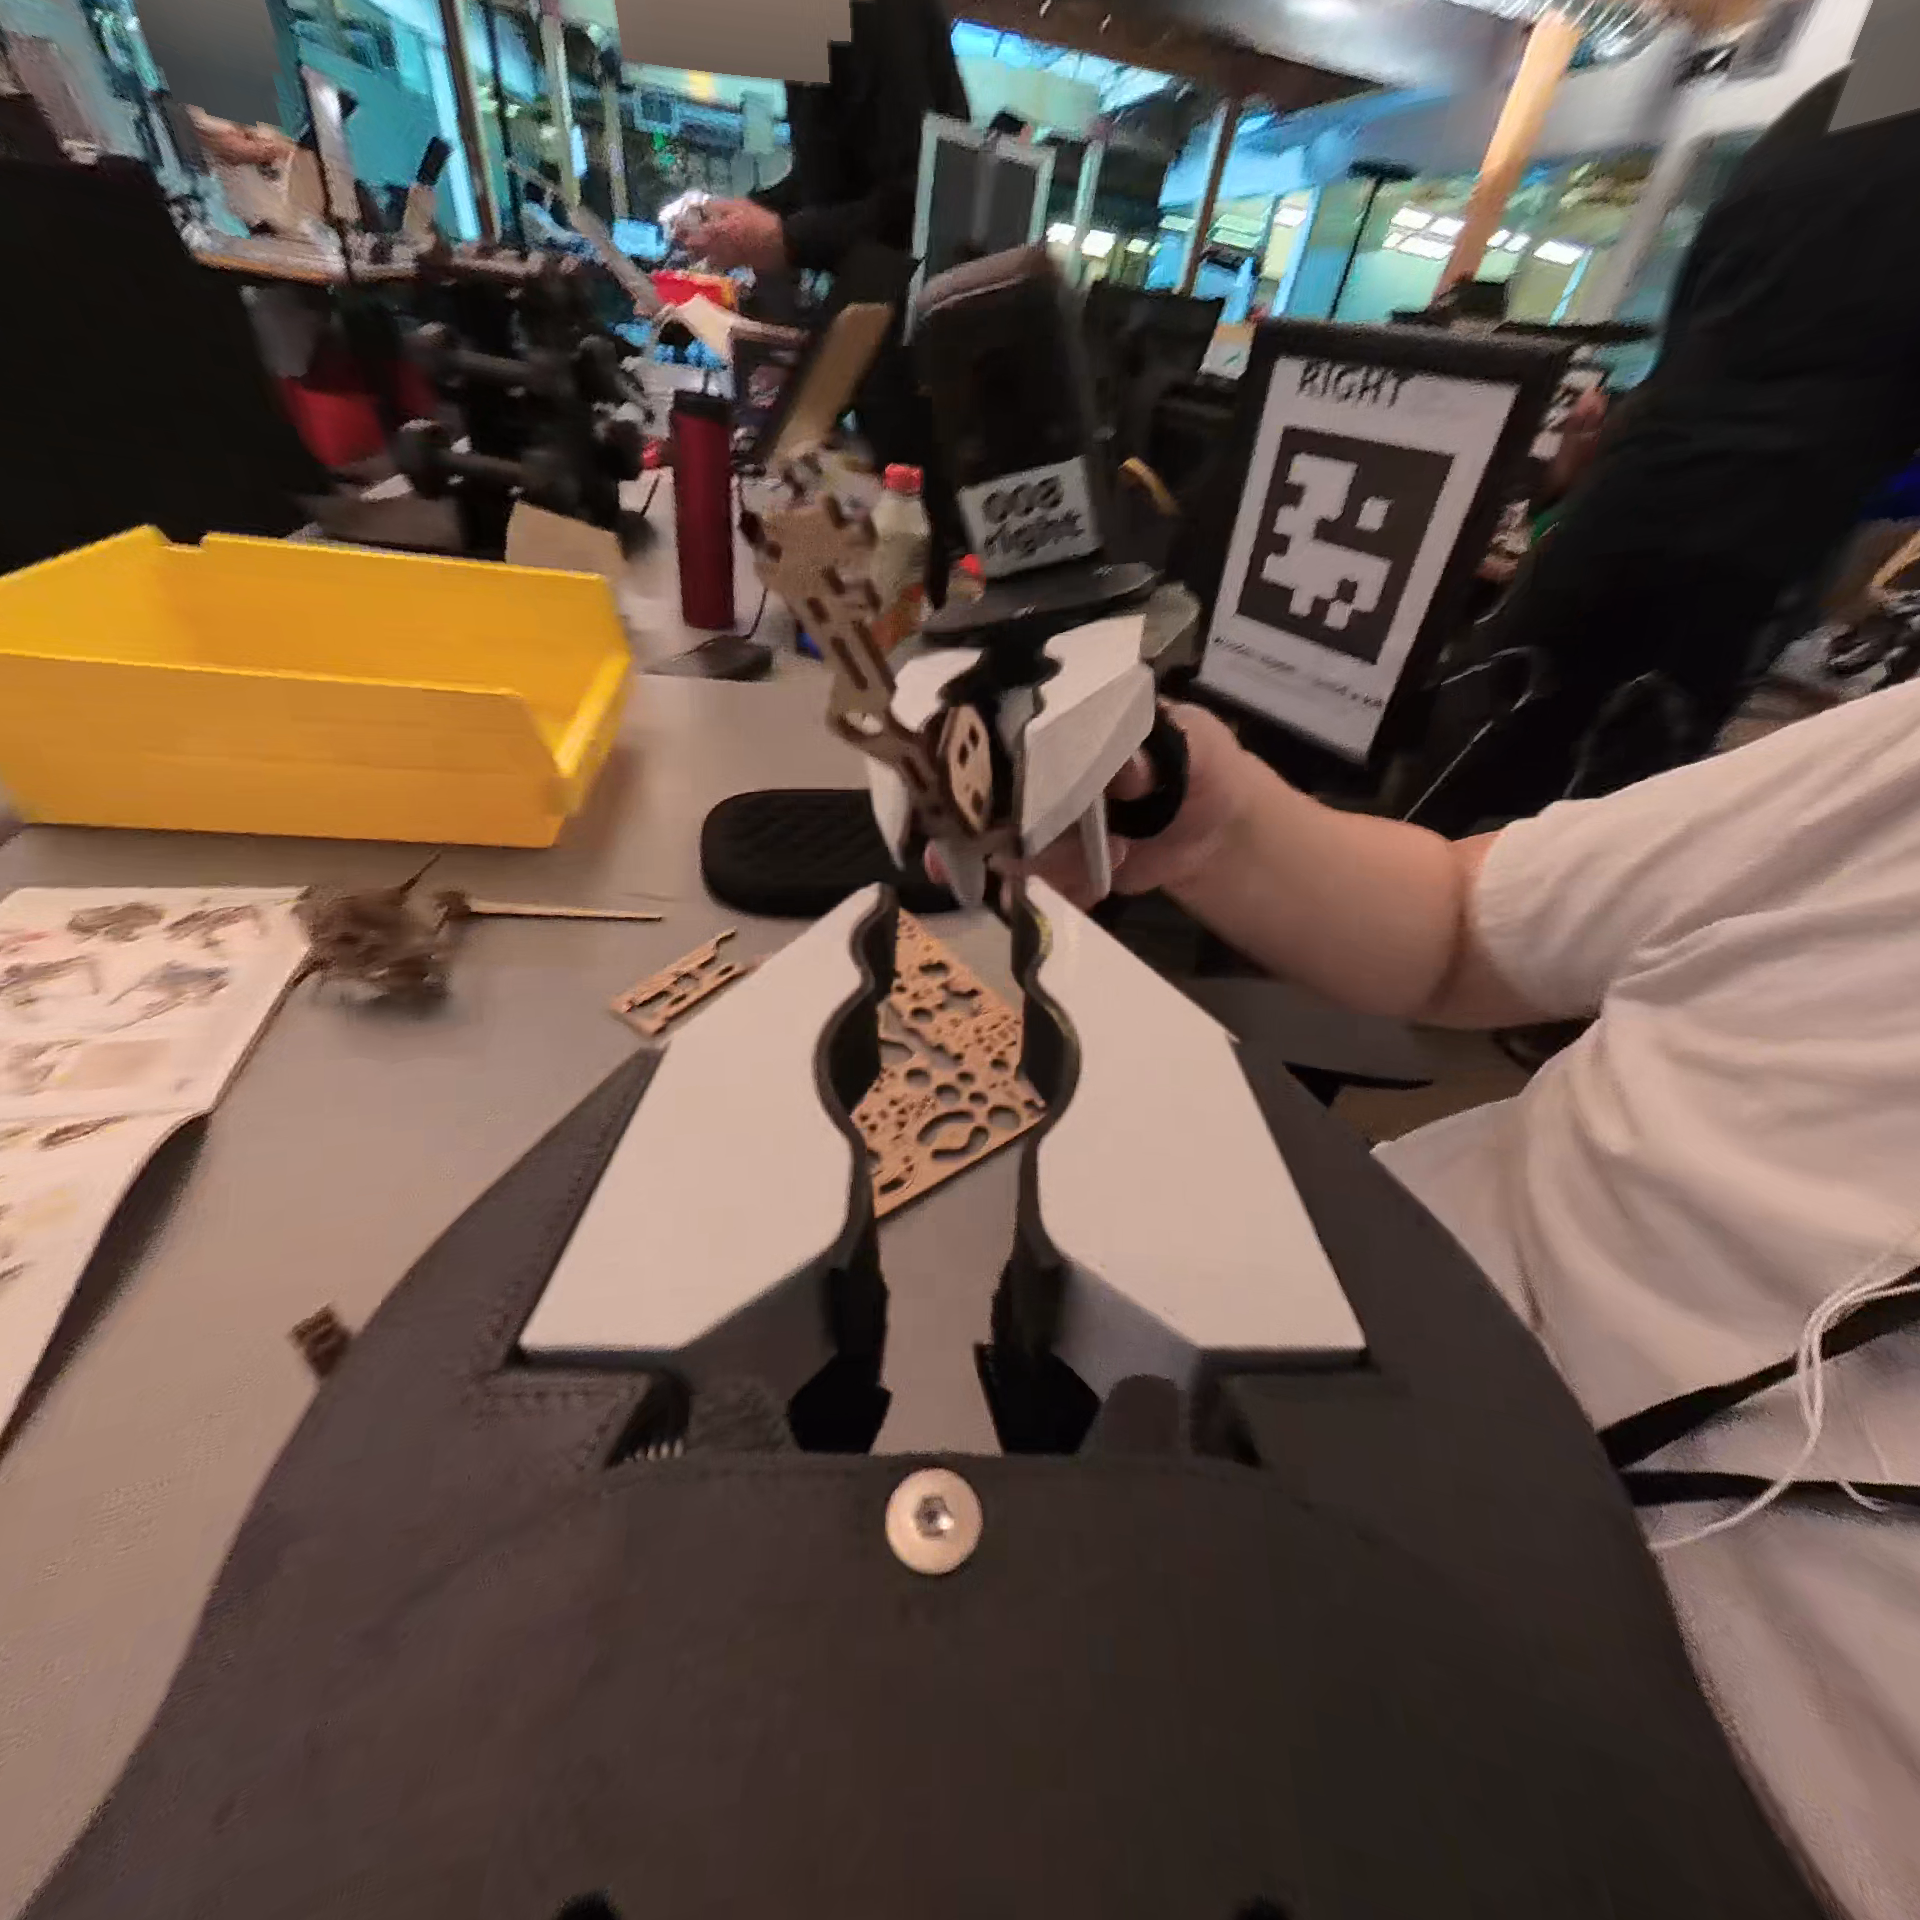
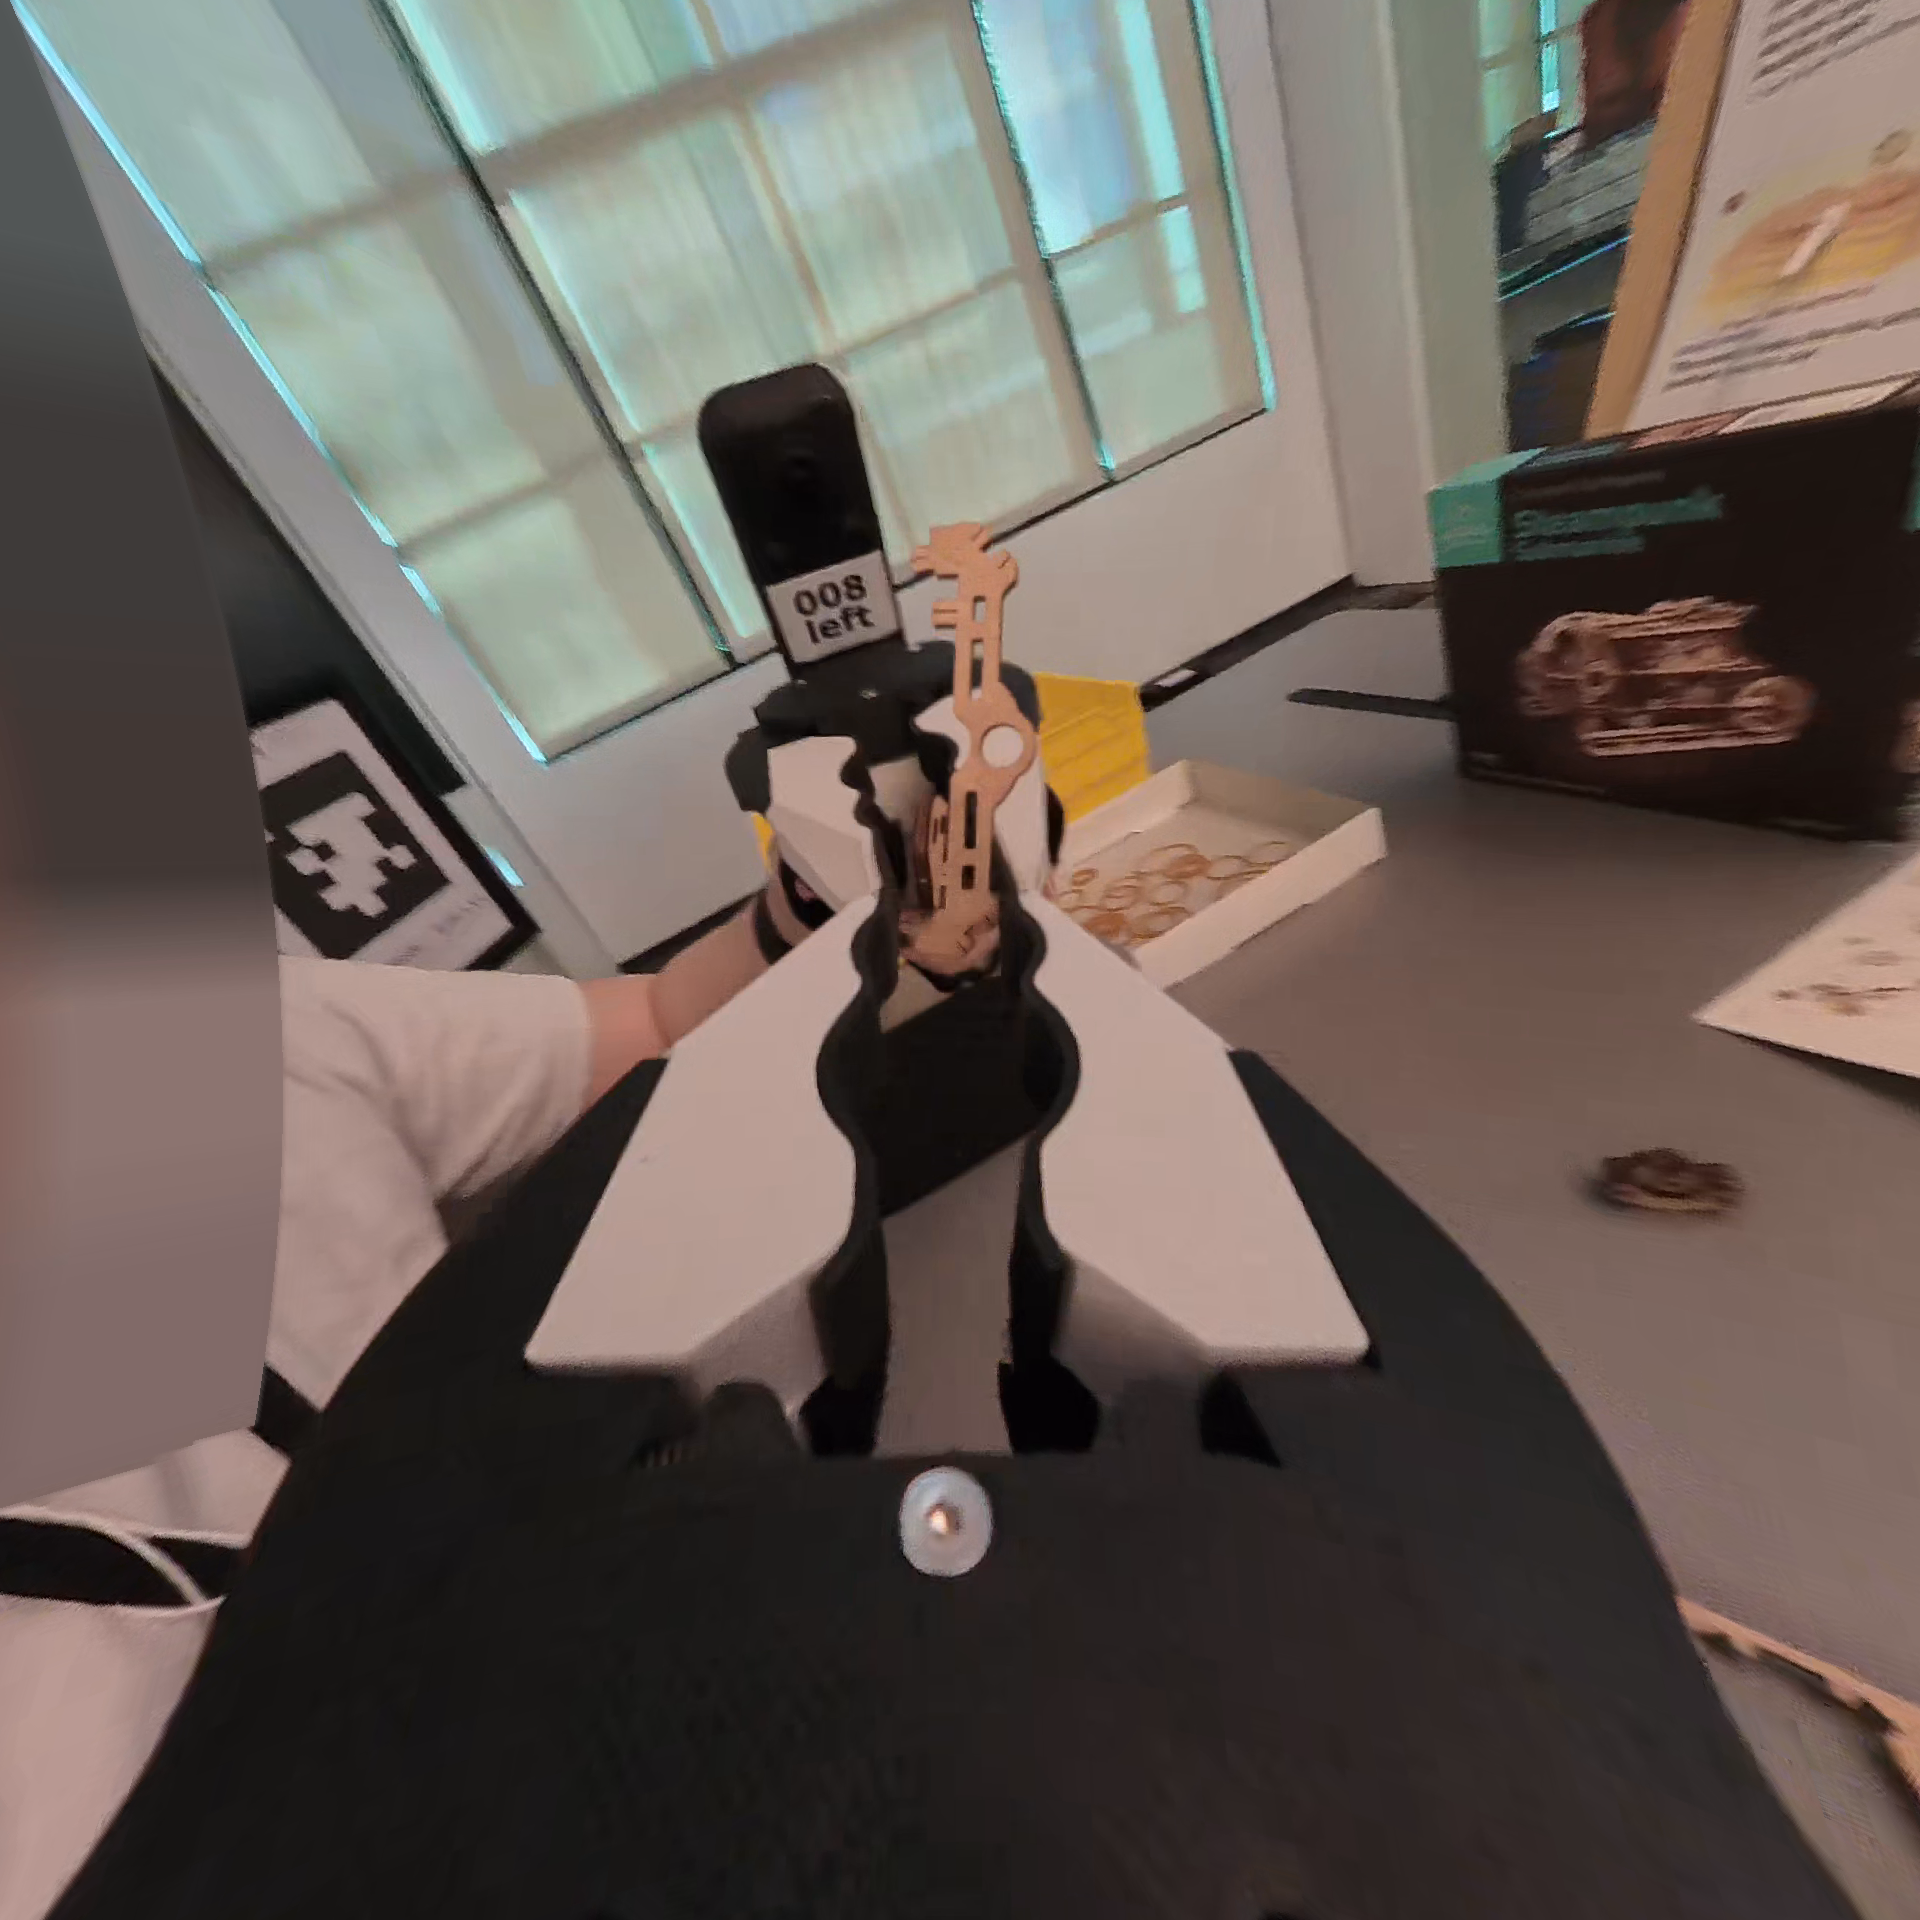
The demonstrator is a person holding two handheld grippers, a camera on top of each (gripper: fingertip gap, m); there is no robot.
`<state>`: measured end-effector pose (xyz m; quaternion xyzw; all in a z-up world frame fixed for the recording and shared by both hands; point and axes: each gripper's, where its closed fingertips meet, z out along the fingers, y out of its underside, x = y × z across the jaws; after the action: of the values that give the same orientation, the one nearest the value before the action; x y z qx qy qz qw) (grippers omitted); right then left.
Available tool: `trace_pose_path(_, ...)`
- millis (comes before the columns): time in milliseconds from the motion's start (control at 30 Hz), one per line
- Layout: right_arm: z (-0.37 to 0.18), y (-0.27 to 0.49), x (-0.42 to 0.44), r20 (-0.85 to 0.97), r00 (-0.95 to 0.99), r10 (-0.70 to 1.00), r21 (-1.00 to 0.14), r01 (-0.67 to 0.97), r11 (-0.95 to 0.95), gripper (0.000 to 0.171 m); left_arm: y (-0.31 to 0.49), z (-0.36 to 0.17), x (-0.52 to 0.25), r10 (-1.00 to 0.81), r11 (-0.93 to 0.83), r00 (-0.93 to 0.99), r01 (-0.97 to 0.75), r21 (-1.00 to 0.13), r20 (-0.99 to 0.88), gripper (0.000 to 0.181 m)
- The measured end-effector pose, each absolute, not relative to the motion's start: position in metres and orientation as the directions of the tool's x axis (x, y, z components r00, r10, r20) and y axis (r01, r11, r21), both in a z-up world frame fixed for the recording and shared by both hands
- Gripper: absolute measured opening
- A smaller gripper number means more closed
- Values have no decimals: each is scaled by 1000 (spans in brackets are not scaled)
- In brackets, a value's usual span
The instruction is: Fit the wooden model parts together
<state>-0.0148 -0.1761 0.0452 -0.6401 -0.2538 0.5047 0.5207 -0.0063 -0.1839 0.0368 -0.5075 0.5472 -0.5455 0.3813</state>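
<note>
My right gripper (image 2: pixel 948 925) is shut on a wooden assembly: a long slotted strip (image 2: pixel 977 748) with a round piece at its lower end, held upright in the air. In the left wrist view the same gripper (image 1: pixel 997 790) and assembly (image 1: pixel 852 613) hang above the table. My left gripper (image 1: pixel 956 904) is open and empty, with its tips just below the right gripper and the bottom of the assembly. In the right wrist view it (image 2: pixel 914 821) faces my right gripper from behind the strip.
A cut-out wooden sheet (image 1: pixel 945 1049), a small wooden piece (image 1: pixel 675 982), a dark sub-assembly (image 1: pixel 384 945), an instruction sheet (image 1: pixel 104 1018), a yellow bin (image 1: pixel 312 686) and a black pad (image 1: pixel 800 842) lie on the grey table. A white tray of rings (image 2: pixel 1216 862) and a black box (image 2: pixel 1683 665) stand farther off. Only a small space, under 4 cm, lies between the two pairs of fingers.
</note>
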Motion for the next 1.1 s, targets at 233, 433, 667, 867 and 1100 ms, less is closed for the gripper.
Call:
trace_pose_path(233, 46, -181, -19, -469, 227, 854, -873, -263, -410, 18, -188, 43, -8, -969, -94, -224, -69, -993, 107, 12)
trace_pose_path(433, 43, -179, -21, -445, 252, 860, -890, -229, -394, 18, -186, 50, -12, -957, -145, -248, -33, -989, 149, 9)
trace_pose_path(667, 33, -179, -31, -412, 266, 872, -911, -149, -385, 17, -184, 46, -10, -956, -154, -246, -44, -987, 160, 6)
trace_pose_path(867, 30, -179, -34, -415, 267, 869, -910, -121, -398, 17, -183, 40, -12, -956, -137, -246, -102, -985, 159, 10)
trace_pose_path(1100, 25, -177, -33, -420, 289, 860, -906, -83, -414, 17, -187, 35, -12, -964, -69, -247, -134, -989, 101, 1)
